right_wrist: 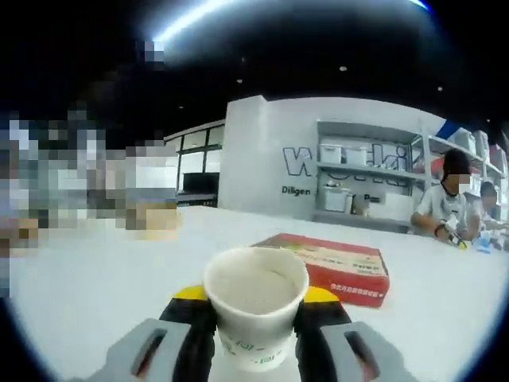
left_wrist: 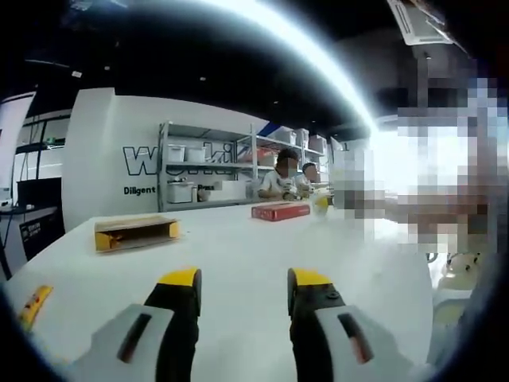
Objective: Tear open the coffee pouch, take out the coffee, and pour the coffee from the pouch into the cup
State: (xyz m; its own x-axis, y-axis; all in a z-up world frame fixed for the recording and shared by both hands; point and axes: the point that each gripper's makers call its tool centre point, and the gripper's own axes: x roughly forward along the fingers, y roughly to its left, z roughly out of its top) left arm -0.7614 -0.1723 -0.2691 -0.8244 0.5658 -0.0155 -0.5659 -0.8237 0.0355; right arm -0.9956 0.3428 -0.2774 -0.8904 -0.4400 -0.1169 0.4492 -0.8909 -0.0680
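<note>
Gripping the paper cup by its lower wall, the right gripper held it upright, mouth up, long axis vertical, with a red box just beyond on the white table. The cup looked light and crushable (best held gently, low down). The left gripper stood open, empty, a yellow carton far left.

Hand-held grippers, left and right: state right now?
Left hand-held gripper: open, nothing between its jaws, over the white table.
Right hand-held gripper: shut on the paper cup, held upright.
</note>
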